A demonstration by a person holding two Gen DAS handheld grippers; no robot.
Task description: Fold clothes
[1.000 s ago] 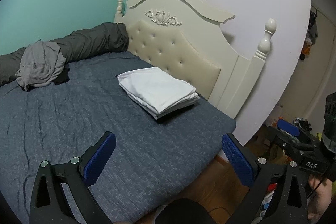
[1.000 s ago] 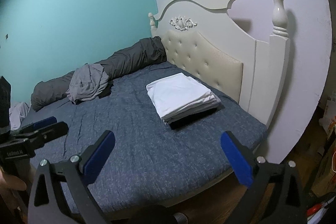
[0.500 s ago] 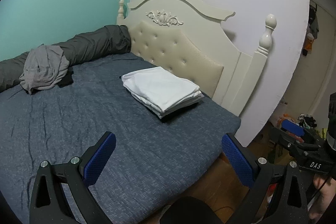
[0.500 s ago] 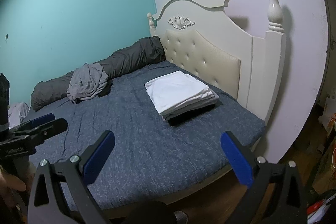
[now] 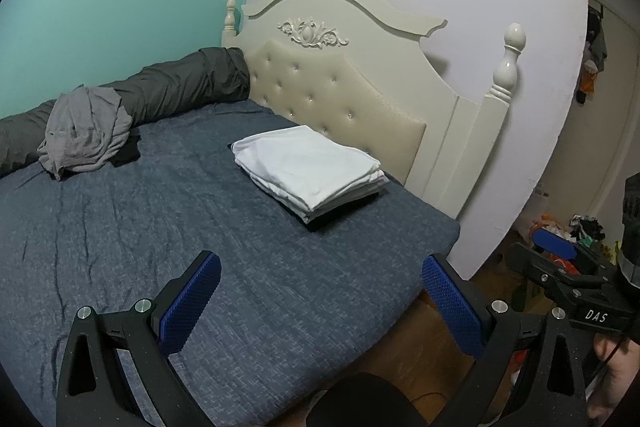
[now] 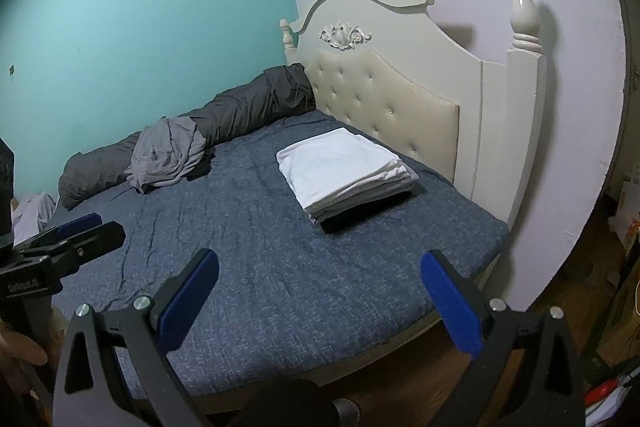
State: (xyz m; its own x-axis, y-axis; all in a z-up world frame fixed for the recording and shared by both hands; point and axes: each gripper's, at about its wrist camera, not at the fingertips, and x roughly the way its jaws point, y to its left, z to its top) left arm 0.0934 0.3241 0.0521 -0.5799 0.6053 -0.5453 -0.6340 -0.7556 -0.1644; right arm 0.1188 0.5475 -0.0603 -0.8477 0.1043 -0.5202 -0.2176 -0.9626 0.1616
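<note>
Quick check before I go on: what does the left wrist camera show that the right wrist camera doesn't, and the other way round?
Only the left wrist view shows the doorway with hanging clothes and the right claw at its edge. Only the right wrist view shows the pale cloth past the bed's far corner and the left claw. Both show the folded white stack, the crumpled grey garment, the rolled dark duvet and the headboard.

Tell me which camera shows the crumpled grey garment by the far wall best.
The left wrist view: the crumpled grey garment appears larger there, folds distinct, resting against the dark rolled bedding. The right wrist view shows it whole too, but smaller.
</note>
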